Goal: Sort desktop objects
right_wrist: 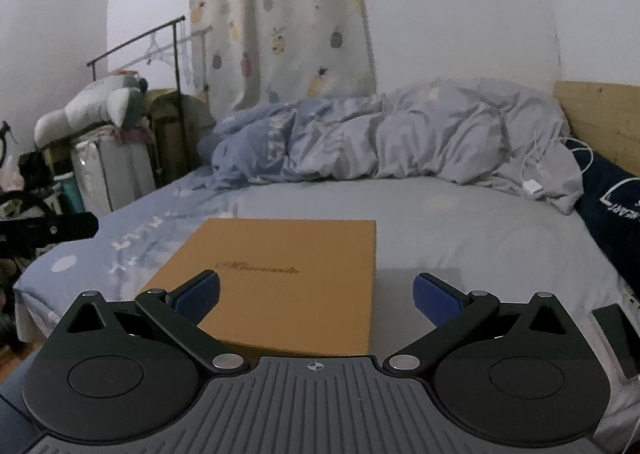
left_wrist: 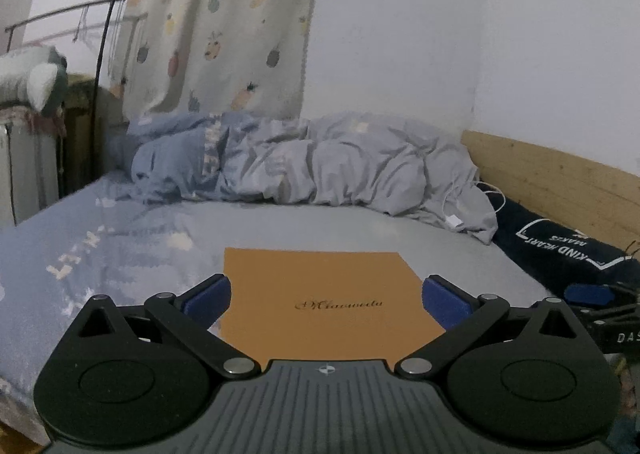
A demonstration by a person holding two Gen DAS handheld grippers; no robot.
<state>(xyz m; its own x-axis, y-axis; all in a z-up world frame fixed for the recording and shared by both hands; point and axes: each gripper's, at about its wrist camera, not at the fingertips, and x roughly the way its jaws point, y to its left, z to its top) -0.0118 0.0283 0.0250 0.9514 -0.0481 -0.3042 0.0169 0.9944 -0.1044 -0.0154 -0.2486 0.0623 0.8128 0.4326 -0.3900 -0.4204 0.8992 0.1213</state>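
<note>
- Left gripper [left_wrist: 326,296]: jaws spread wide, empty, poised above the orange box [left_wrist: 332,302].
- Right gripper [right_wrist: 316,294]: jaws likewise apart, holding nothing.
- Orange box lies flat on the blue bedsheet [right_wrist: 460,214], near the rumpled duvet [right_wrist: 400,134].

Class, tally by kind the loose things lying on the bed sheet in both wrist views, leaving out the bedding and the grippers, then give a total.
Orange box: 1
White charger with cable: 1
Dark phone-like slab: 1
Total: 3
</note>
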